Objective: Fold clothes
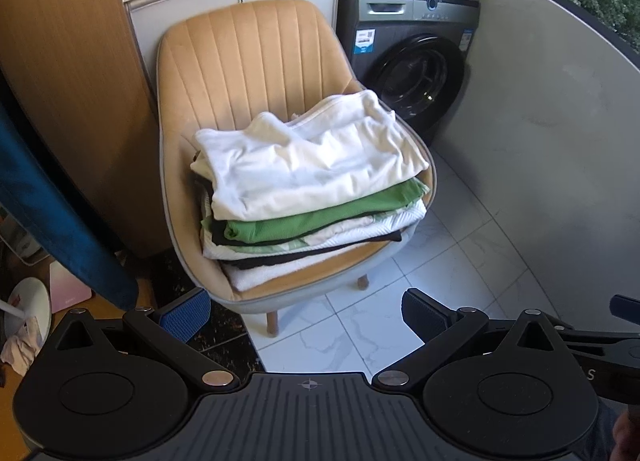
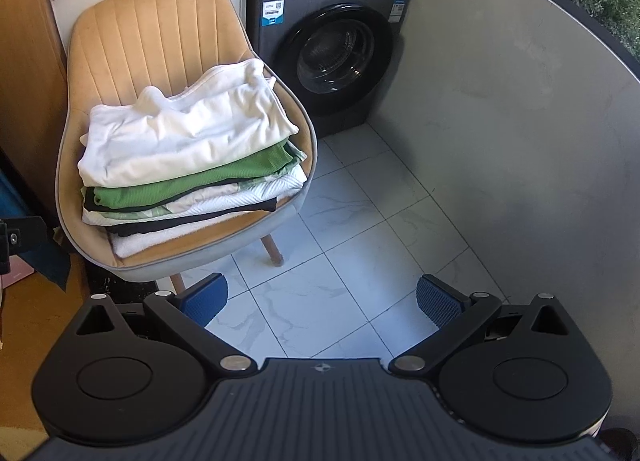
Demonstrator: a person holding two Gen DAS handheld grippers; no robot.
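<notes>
Hovering near the chair, both tongs wide & empty: left tongs, right tongs. Folded clothes stack sits on seat; looks btwn garments, next needs fetching another item.

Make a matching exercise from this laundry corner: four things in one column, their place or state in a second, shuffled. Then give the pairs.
Things
1. white garment
2. green garment
3. washing machine
4. left gripper

Place or state
A. open, holding nothing
B. behind the chair, door shut
C. top of the stack
D. in the stack, just under the top layer

Pairs: 1-C, 2-D, 3-B, 4-A
</notes>
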